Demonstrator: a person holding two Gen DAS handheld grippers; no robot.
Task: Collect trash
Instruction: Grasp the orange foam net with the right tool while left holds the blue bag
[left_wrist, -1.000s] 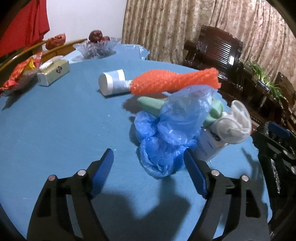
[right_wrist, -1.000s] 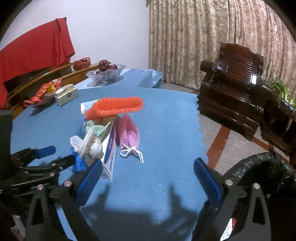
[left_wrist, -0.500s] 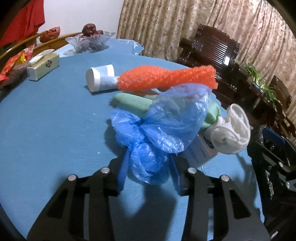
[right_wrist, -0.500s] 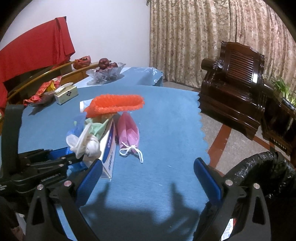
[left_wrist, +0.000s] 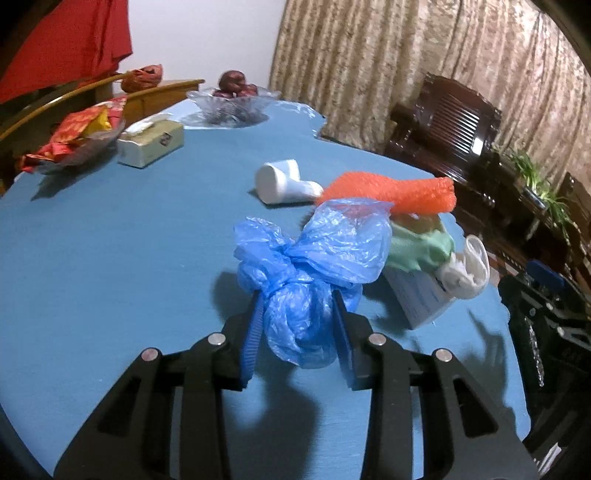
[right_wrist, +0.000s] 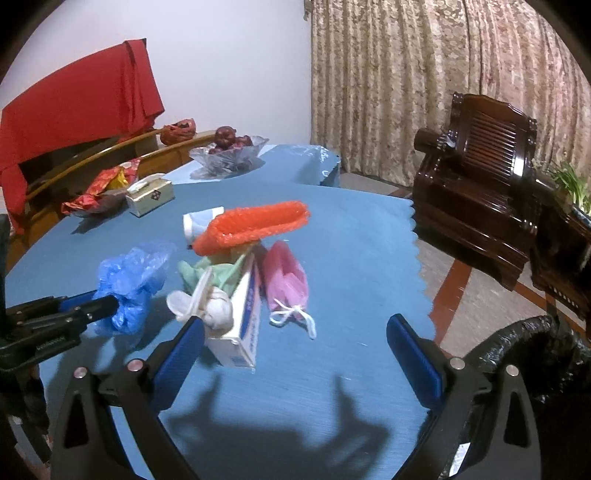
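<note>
Crumpled blue plastic bag (left_wrist: 303, 295), light, soft and slippery: my left gripper (left_wrist: 299, 332) closes on its knotted lower bunch, while my right gripper (right_wrist: 295, 354) gapes empty.

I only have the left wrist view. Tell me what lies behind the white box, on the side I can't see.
Observer: A pink face mask lies on the tablecloth right beside the white box, with its white ear loops pointing toward the right gripper.
Operator: Report that gripper's state.
Observer: It is wide open, with nothing between its fingers, above the cloth just in front of the box.
Operator: Tell me where the trash could go.
Observer: What looks like the rim of a black plastic bag shows just past the table's edge, to the right of the right gripper.
</note>
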